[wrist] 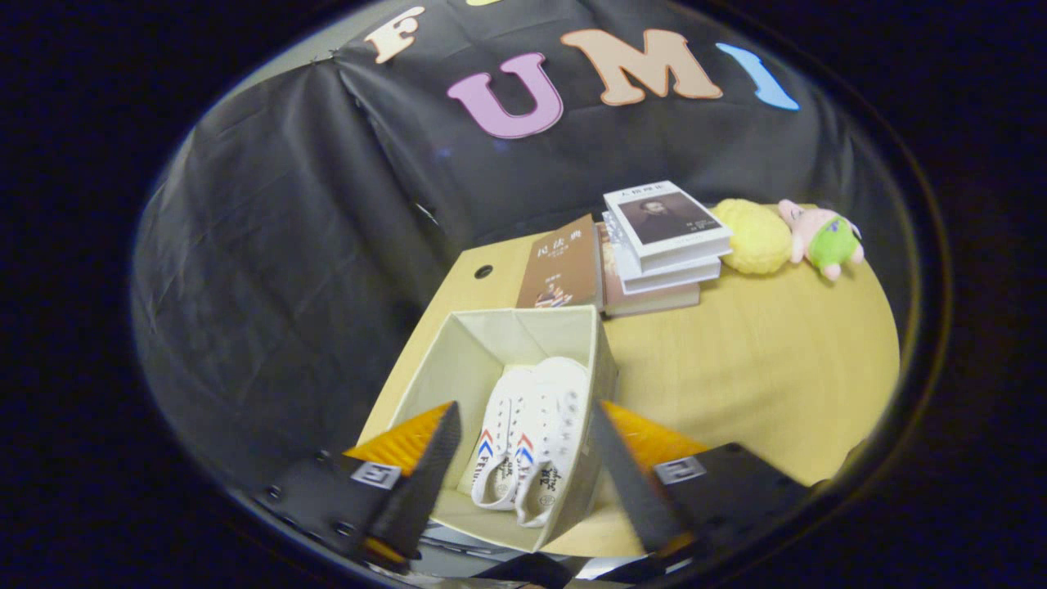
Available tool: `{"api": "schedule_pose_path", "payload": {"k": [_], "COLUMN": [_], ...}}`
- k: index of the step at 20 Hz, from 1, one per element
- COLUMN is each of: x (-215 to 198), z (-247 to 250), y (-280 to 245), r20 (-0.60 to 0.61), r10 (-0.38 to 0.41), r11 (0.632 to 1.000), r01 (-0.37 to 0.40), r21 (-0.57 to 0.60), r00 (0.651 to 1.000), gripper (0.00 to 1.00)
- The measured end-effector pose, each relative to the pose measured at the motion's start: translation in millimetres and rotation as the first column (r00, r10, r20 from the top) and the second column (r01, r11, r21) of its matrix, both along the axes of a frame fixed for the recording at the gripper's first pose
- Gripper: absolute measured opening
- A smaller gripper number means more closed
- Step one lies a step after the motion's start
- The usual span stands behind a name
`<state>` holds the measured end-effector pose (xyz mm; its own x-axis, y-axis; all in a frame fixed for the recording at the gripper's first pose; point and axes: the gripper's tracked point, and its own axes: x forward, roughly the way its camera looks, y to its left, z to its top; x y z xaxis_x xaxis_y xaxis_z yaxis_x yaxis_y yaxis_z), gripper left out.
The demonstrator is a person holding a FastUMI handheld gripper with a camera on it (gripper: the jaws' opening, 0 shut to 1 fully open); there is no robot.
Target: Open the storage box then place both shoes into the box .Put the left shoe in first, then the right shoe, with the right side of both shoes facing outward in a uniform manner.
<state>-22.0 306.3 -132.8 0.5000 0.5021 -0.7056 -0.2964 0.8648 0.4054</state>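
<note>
The storage box [458, 360] sits open on the table [777, 368], near the table's left side. 2 shoes lie inside the box, side by side and touching: the left shoe [499, 433] and the right shoe [556, 433]. The gripper [523, 458] hangs above the box with its fingers spread wide, and the 2 shoes show between them. Behind the box a book [560, 266] lies flat. Just right of it is a stack of books [662, 245]. Right of the stack is a round cushion [752, 237], and a plush toy [822, 237] lies just beside it, farther right.
</note>
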Motion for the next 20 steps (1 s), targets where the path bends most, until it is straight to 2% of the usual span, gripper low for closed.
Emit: {"api": "schedule_pose_path", "payload": {"k": [3,10,15,20], "x": [1,5,26,38], "z": [11,43,75,99], "y": [-13,-53,-120,-194], "r20": [0.053,0.215,0.387,0.506], "r10": [0.011,-0.016,-0.096,-0.169], "r11": [1.000,0.999,0.995,0.977], "r01": [-0.012,0.006,0.098,0.210], "r21": [0.003,0.048,0.014,-0.024], "r00": [0.999,0.976,0.917,0.846], "gripper": [1.00,1.00,1.00,1.00]}}
